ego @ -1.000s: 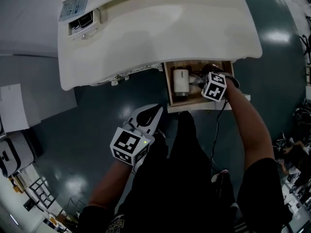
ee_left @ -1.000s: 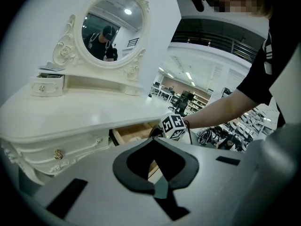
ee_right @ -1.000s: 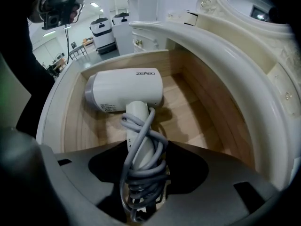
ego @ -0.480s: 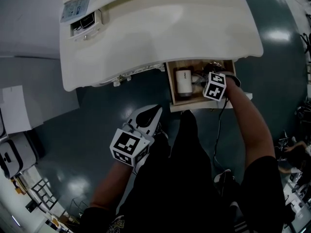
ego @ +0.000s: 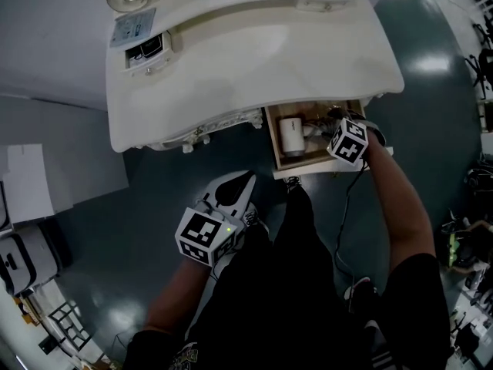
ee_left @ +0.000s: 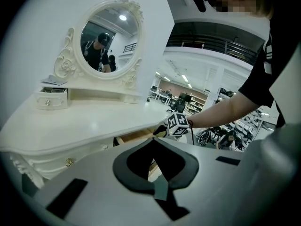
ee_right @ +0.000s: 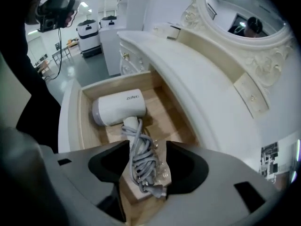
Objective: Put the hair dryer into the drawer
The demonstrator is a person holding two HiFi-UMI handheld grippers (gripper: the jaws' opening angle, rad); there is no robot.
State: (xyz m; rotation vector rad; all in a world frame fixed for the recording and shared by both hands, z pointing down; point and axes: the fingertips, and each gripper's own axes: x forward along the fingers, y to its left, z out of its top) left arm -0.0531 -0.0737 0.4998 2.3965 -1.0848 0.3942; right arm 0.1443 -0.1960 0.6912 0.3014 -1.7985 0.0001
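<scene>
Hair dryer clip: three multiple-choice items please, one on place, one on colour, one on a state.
1. Where does the hair dryer lie? A on a chair B in the drawer C on a shelf
2. Its body is: A white B black C red
3. The drawer is: A open B shut C lifted out
Answers: B, it lies on the drawer's wooden bottom; A, its shell shows white in the right gripper view; A, the drawer stands pulled out with its inside showing.
</scene>
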